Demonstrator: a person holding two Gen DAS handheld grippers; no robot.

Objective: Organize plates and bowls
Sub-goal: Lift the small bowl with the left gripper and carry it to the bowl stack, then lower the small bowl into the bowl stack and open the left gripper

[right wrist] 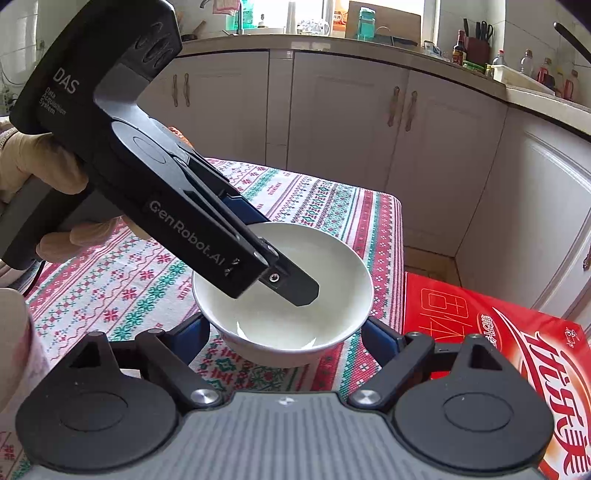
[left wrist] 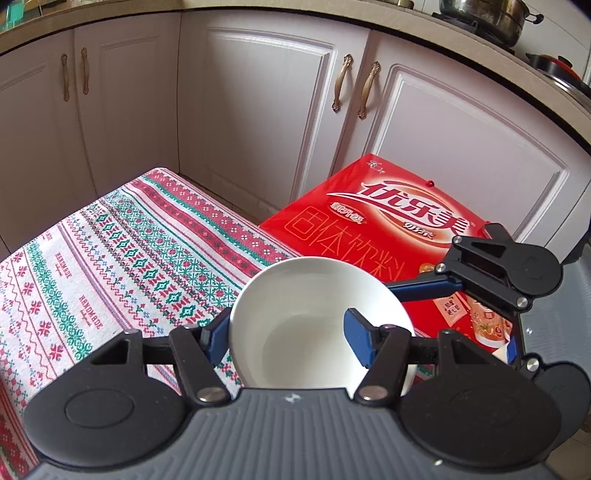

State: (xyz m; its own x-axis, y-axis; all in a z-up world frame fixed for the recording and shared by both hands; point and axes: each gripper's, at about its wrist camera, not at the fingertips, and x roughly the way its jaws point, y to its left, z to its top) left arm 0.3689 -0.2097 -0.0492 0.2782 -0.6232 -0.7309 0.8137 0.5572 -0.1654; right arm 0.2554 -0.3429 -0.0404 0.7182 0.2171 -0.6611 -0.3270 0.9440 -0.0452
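The left gripper [left wrist: 286, 338] is clamping the wall of a white bowl [left wrist: 314, 325], with one blue pad [left wrist: 358, 339] pressing inside the bowl and the other pad [left wrist: 216, 338] pressing on its outside, so the jaws are closed on the rim. In the right wrist view the same left gripper [right wrist: 291, 284] is reaching down from the upper left, one black finger lying inside the white bowl [right wrist: 284, 291], and a gloved hand [right wrist: 40, 166] is wrapping the gripper's grey handle. The bowl is sitting over the patterned tablecloth [right wrist: 147, 280], near the cloth's right edge, and whether its base is touching the cloth cannot be told. The right gripper [right wrist: 284, 334] is standing with its blue pads [right wrist: 382, 341] on either side of the bowl's lower part; its jaws are spread wide, and the bowl's wall is hiding whether the pads are pressing on it, so I cannot tell whether it is gripping. In the left wrist view the right gripper [left wrist: 491, 291] is showing at the right, over a red printed carton [left wrist: 388, 221] that is lying just beside the covered table. White cabinet doors [left wrist: 258, 110] with brass handles are filling the background, and a steel pot [left wrist: 484, 16] is sitting on the worktop above them.
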